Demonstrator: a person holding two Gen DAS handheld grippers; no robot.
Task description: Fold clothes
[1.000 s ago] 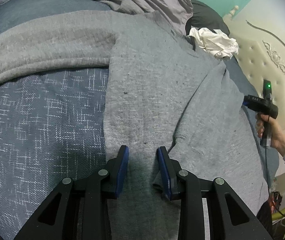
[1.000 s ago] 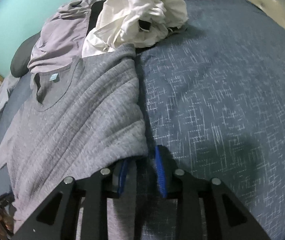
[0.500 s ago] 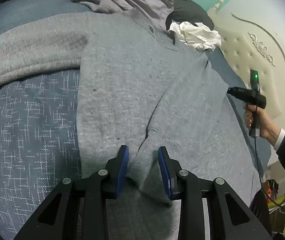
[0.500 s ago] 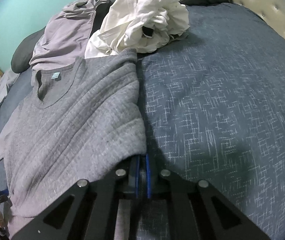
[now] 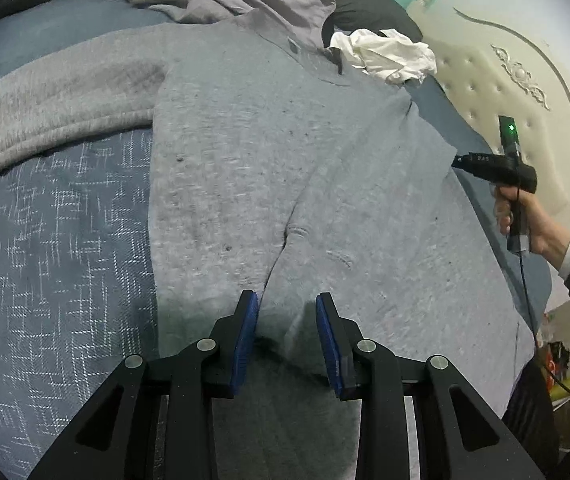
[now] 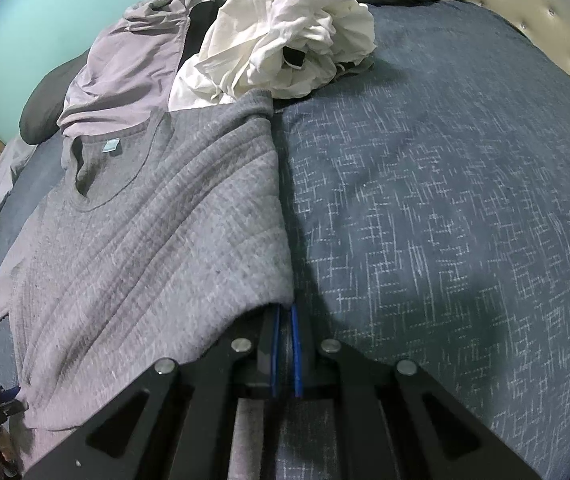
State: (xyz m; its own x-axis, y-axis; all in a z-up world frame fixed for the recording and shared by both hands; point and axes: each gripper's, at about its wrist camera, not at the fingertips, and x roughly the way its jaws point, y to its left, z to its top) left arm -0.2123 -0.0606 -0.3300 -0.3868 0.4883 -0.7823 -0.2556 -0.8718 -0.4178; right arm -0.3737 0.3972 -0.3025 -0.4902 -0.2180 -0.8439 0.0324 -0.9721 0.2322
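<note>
The right gripper (image 6: pixel 285 316) pinches the gray sweater (image 6: pixel 157 232) edge on the bed (image 6: pixel 445 200). The left gripper (image 5: pixel 287 312) is closing, sweater between its jaws.

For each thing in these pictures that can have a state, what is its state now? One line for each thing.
grey sweater: spread flat on the bed, one sleeve folded over its body
white garment: crumpled, unfolded
lilac garment: crumpled, unfolded
left gripper: closing, a sweater fold between its fingers
right gripper: shut on the sweater's edge
</note>
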